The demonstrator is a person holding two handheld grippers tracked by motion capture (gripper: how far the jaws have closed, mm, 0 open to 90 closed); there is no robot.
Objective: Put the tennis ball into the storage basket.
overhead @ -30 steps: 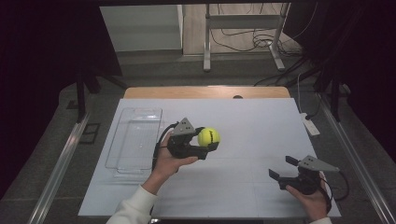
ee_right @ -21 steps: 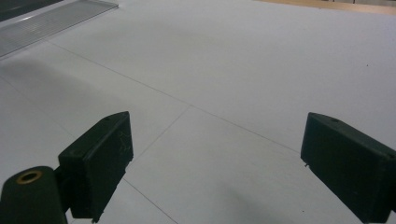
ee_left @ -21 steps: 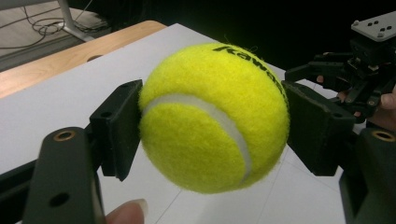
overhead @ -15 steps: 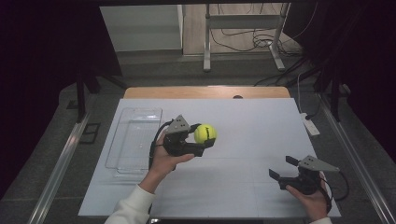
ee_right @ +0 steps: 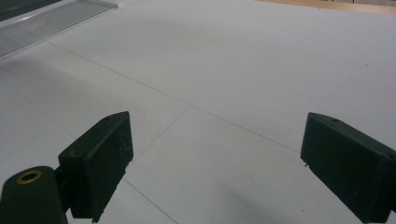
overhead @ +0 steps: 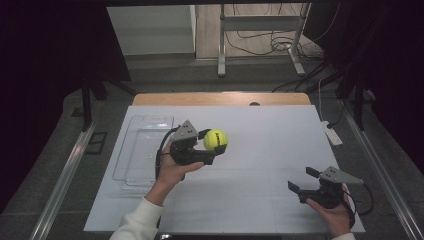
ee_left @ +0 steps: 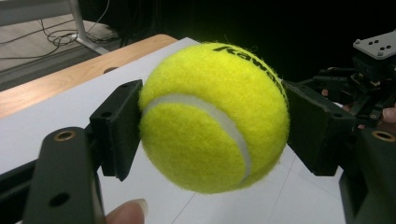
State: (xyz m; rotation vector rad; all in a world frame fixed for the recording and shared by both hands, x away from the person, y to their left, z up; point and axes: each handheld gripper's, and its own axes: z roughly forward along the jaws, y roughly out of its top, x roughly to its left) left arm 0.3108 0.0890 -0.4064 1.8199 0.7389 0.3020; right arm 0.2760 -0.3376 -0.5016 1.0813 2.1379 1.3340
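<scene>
At the desk's (overhead: 260,125) nine o'clock side lies a clear plastic tray (overhead: 142,150). Just beside it, toward the centre, the left hand-held gripper (overhead: 212,147) is clamped on a yellow tennis ball (overhead: 215,139), held above the white surface with the jaws pointing toward three o'clock. In the left gripper view both black pads press the ball's sides. Well apart, at about five o'clock, the right hand-held gripper (overhead: 301,180) has its jaws spread wide with nothing between them, pointing toward nine o'clock.

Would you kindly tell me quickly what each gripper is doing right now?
Left gripper: closed on the tennis ball.
Right gripper: open, holding nothing.
</scene>
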